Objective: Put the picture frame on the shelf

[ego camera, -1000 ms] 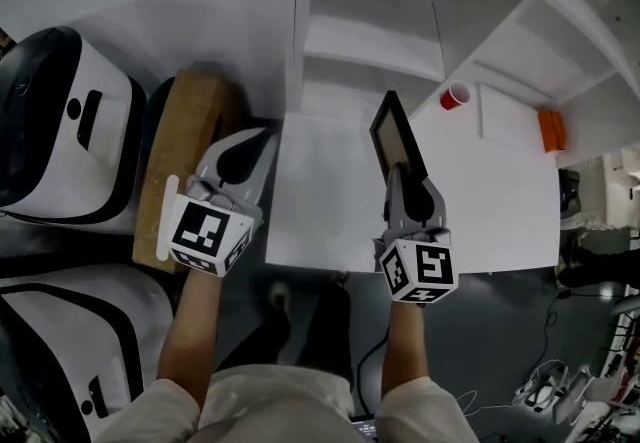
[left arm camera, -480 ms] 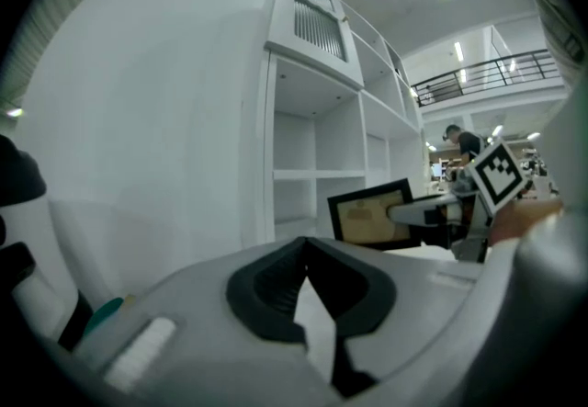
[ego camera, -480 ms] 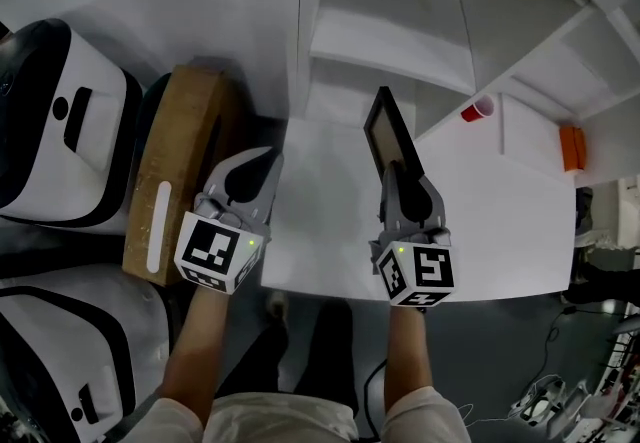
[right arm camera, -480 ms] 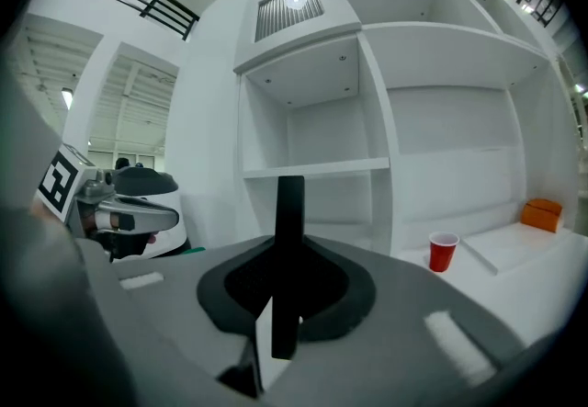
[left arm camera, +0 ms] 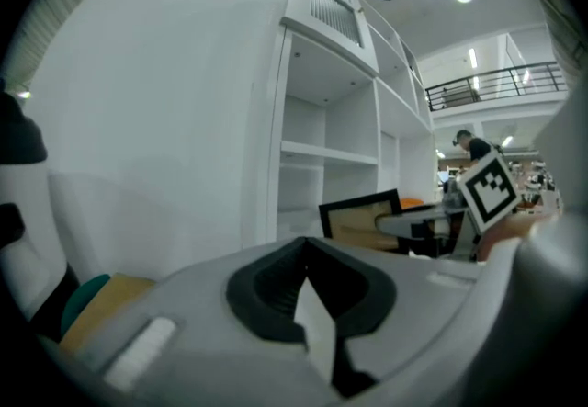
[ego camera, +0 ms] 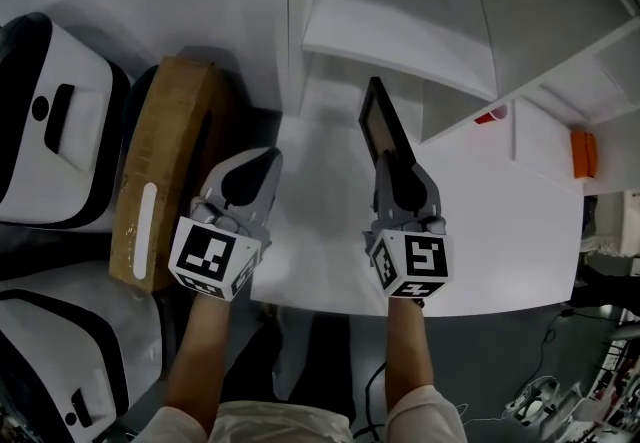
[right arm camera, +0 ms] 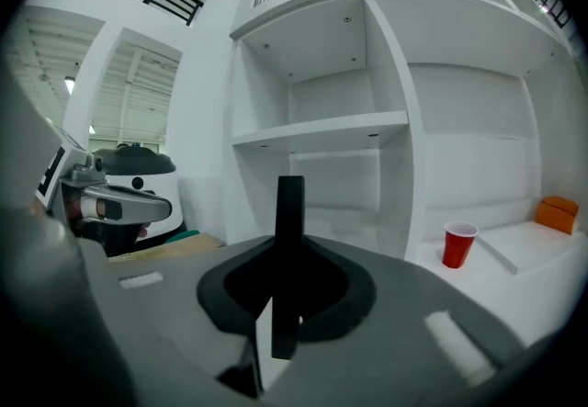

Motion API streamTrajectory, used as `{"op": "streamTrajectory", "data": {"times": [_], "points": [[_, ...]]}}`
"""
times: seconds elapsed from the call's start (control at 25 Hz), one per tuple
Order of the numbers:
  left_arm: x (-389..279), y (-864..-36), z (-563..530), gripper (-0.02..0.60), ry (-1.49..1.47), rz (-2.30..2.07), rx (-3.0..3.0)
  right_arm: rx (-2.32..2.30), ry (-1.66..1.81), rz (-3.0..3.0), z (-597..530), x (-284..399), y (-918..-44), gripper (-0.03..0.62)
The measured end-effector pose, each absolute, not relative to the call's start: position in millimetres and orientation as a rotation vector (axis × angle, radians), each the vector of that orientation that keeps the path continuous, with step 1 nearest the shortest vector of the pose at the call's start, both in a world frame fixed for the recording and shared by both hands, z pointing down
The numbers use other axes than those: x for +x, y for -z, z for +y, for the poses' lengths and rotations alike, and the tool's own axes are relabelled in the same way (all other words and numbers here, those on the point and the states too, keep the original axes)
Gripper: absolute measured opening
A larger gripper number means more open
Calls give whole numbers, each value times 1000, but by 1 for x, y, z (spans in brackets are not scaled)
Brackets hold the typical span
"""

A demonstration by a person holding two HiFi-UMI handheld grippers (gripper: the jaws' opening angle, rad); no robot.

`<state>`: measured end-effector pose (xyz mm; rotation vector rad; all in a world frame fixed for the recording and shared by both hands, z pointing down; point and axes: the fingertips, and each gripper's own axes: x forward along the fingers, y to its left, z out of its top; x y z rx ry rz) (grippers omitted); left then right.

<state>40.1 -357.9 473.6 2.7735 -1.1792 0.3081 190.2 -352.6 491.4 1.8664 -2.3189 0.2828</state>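
**Head view:** A white table fills the middle of the frame. A white shelf rises across the top, and a cardboard box sits at the left beside white-and-black machines. A red cup peeks out at the upper right, half hidden by a shelf board. The right gripper is clamped on the near end of the picture frame. The frame stands on edge over the table, its long axis running up the frame toward the shelf's lowest opening. The left gripper is at the table's left edge.

**Left gripper view:** Its jaws are together with nothing between them. At centre right the picture frame shows its tan face with a black border, turned this way, in front of the shelf.

**Right gripper view:** The picture frame appears edge-on as a thin black upright bar pinched between the jaws, pointing at the shelf. The red cup stands at the lower right.
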Motion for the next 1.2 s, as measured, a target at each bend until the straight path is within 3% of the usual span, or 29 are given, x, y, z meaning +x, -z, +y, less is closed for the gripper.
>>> {"op": "streamTrajectory", "data": {"times": [1.2], "points": [[33, -519, -366, 0, -317, -1197, 2697, 1805, -282, -2310, -420, 182, -542, 38]]}}
